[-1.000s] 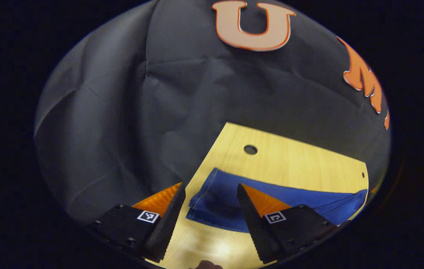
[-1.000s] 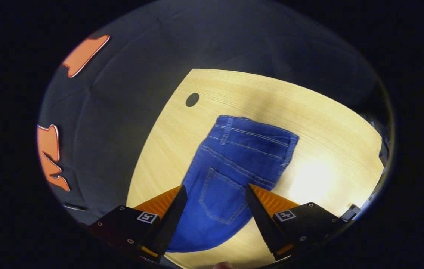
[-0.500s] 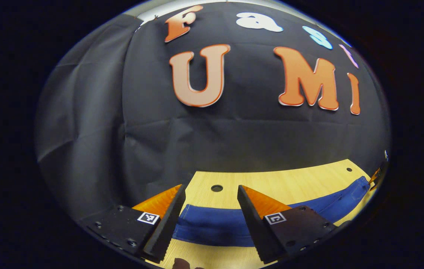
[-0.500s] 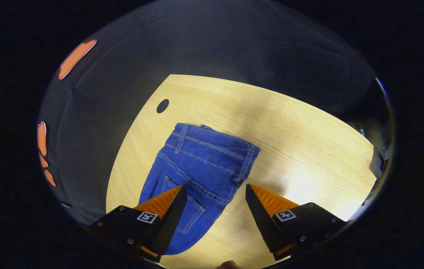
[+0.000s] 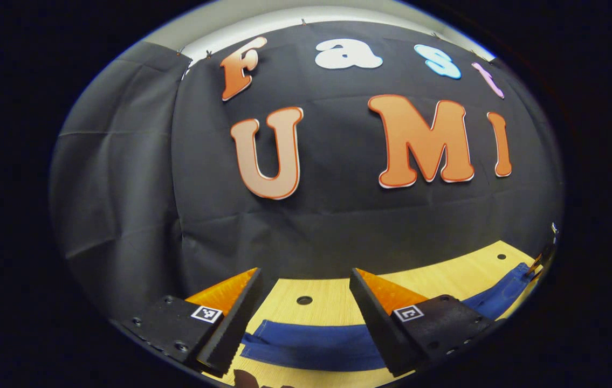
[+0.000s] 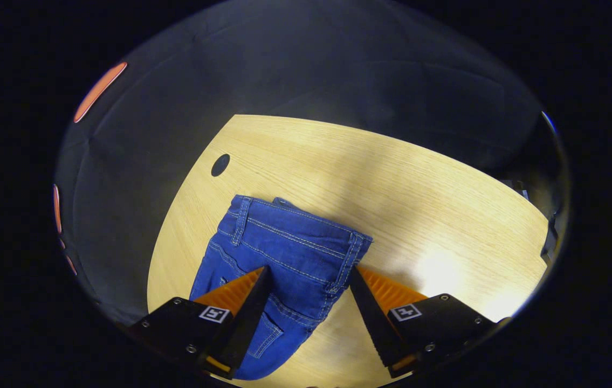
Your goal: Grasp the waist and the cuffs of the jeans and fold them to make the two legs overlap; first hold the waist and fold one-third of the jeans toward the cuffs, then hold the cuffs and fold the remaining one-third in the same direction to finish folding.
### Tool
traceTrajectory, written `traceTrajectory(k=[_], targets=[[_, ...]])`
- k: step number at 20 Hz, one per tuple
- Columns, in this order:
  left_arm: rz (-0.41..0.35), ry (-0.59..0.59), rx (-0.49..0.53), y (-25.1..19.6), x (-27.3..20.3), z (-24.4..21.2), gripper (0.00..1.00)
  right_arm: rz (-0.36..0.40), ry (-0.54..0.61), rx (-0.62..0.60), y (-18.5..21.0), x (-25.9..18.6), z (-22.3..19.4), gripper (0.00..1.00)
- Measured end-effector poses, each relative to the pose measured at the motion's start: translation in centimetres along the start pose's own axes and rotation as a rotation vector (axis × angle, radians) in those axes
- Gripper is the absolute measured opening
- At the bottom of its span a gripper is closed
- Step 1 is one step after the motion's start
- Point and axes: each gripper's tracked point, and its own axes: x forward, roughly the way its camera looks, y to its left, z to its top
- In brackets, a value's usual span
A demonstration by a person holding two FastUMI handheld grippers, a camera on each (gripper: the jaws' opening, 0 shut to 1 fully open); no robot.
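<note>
— Where, then, are the jeans?
— Flat on the table, waist toward its far edge. My right gripper and left gripper hover spread, holding nothing.

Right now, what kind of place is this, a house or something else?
Probably a recording booth, not a home: black cloth wall behind a bare wooden table, blue jeans laid flat on it, and both grippers open above.
</note>
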Motion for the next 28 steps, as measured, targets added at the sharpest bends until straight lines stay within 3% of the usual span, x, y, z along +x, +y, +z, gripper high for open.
traceTrajectory(k=[1,3,4,5,6,7,9,12,13,14,15,18,28], targets=[[0.003,-0.001,0.015,-0.4,-0.1,0.3,0.99,-0.013,-0.020,-0.027,-0.4,-0.1,0.1,0.92],[-0.022,0.008,0.008,-1.8,0.2,-0.1,1.00,-0.038,-0.047,-0.066,-0.7,0.0,0.2,0.79],[-0.029,0.017,-0.002,-2.0,0.1,-0.3,1.00,-0.021,-0.038,-0.060,-0.4,-0.1,-0.1,0.58],[-0.035,0.032,-0.010,-2.2,0.2,-0.6,1.00,0.003,-0.036,-0.017,0.0,0.2,-0.1,0.55],[-0.033,0.042,-0.016,-2.3,0.1,-1.0,1.00,0.017,-0.033,0.028,0.1,0.2,-0.1,0.34],[-0.033,0.052,-0.024,-2.3,0.1,-1.2,0.98,0.035,-0.022,0.035,0.0,0.1,-0.1,0.35],[-0.030,0.065,-0.032,-2.2,-0.1,-1.7,0.98,0.050,-0.052,0.020,0.7,-0.1,0.3,0.24],[-0.016,0.078,-0.046,-1.7,-0.4,-2.3,0.98,0.104,-0.109,-0.014,1.2,0.0,1.0,0.22],[-0.010,0.078,-0.049,-1.6,-0.6,-2.3,0.98,0.082,-0.118,0.023,0.8,0.4,1.1,0.22],[-0.008,0.078,-0.049,-1.5,-0.8,-2.5,0.99,0.100,-0.125,0.032,1.6,-0.7,0.8,0.04],[-0.008,0.073,-0.048,-1.3,-1.1,-2.4,0.98,0.140,-0.147,0.005,2.2,-0.9,1.0,0.04],[-0.042,0.074,-0.057,-1.2,-1.2,-3.0,0.98,0.137,-0.204,-0.136,3.0,-2.3,1.5,0.04],[-0.043,0.091,-0.120,3.5,-1.7,-5.8,0.98,0.261,-0.287,-0.366,5.1,-2.9,0.4,0.05]])
